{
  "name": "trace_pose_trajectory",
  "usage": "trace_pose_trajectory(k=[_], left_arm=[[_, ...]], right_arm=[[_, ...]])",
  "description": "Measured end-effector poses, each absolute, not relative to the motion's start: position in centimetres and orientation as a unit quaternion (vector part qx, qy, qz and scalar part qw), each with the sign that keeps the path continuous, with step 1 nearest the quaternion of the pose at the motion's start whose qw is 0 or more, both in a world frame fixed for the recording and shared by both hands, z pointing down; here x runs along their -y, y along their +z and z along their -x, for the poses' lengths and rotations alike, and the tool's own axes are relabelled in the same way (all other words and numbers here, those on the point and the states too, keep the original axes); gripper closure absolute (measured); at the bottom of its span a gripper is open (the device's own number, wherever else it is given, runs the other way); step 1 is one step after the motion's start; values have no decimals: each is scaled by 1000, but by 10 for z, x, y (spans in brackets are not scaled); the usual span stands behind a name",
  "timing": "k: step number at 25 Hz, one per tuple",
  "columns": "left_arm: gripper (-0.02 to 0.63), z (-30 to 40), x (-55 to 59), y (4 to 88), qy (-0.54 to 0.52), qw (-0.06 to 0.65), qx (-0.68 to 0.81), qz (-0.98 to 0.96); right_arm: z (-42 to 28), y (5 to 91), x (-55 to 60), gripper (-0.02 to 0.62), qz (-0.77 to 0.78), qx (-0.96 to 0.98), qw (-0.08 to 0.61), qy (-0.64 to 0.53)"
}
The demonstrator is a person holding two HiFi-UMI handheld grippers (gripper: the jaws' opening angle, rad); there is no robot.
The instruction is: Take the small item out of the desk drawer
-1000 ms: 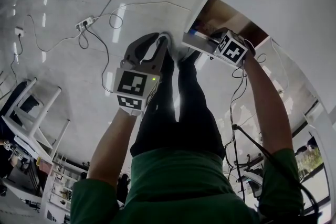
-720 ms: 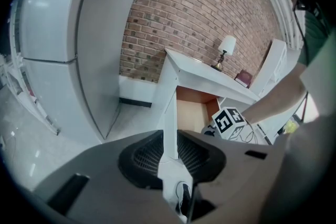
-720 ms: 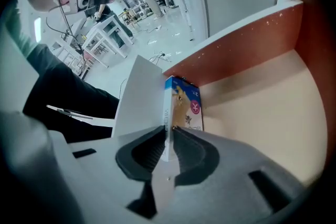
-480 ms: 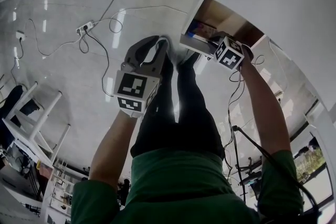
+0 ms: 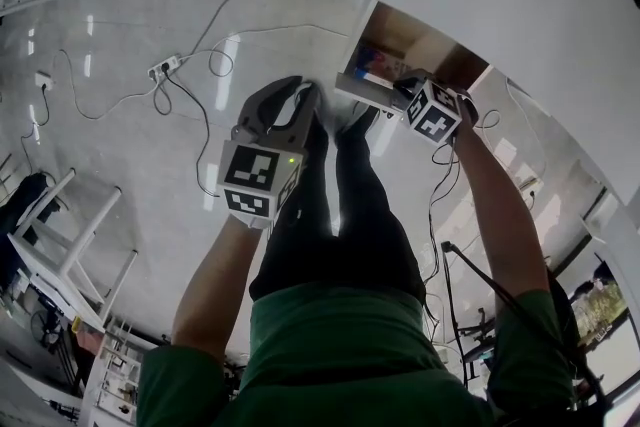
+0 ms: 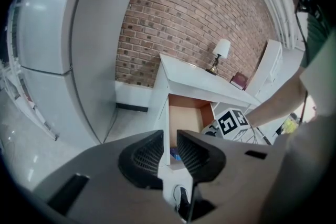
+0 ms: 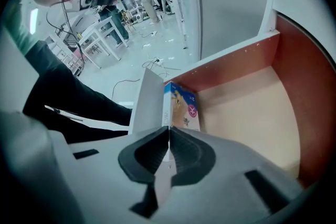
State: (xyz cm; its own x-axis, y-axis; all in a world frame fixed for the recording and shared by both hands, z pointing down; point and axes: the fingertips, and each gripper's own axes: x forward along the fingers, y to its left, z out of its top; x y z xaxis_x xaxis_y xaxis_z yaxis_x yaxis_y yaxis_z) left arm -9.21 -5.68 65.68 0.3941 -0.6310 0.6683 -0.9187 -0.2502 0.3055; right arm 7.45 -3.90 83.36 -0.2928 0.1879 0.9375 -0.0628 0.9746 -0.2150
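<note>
One view alone shows right gripper (image 7: 168,136) jaws clenched on drawer front (image 7: 149,105); left gripper (image 6: 169,140) gapes.

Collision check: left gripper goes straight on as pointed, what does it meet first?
Likely the open drawer's front panel, seen between the left gripper's apart jaws; depth unclear.
</note>
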Motion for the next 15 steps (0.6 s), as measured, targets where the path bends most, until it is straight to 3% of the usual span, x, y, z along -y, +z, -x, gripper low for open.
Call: trace_pose_trajectory(k=[15], left_arm=[[534,80,62,611,200,318,504,-778]], right_arm=[[-80,763,42,588,5,814,574,86]])
